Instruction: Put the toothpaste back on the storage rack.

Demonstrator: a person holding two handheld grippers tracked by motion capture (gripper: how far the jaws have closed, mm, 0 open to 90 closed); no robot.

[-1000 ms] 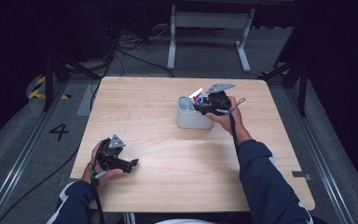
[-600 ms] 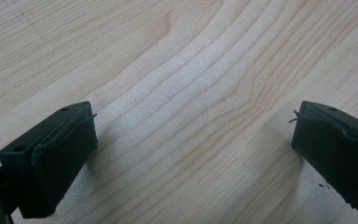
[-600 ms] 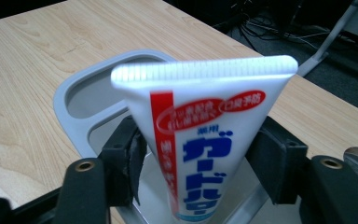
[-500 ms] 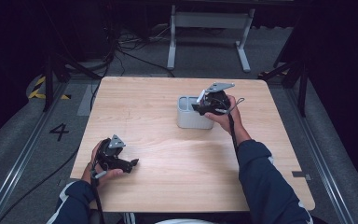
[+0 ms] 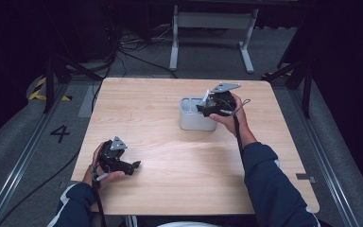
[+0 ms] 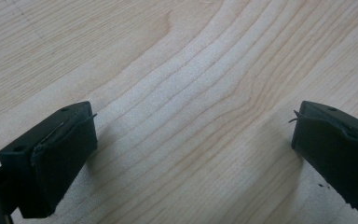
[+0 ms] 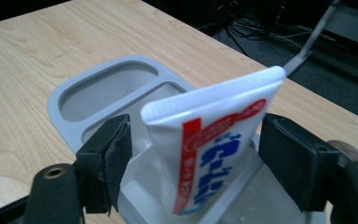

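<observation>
Looking along the right gripper (image 7: 193,163), the white toothpaste tube (image 7: 209,144) with red and blue print stands tilted between the jaws, its flat crimped end up and its lower end down inside the grey holder (image 7: 70,100). The jaws have just been opening, and there's a clear gap between each pad and the tube, so nothing is squeezing it right now. The holder has two compartments; the tube sits in the one nearer the jaws, and the oval one beyond the jaws has nothing showing in it. From the high view, the right gripper (image 5: 207,108) hangs right over the holder (image 5: 189,122), which sits on the desk (image 5: 170,156) toward the far right part.

The left gripper (image 5: 133,166) is well apart from all that, resting low at the near left of the desk. Its jaws stand wide open with just bare wood grain (image 6: 191,116) between them.
</observation>
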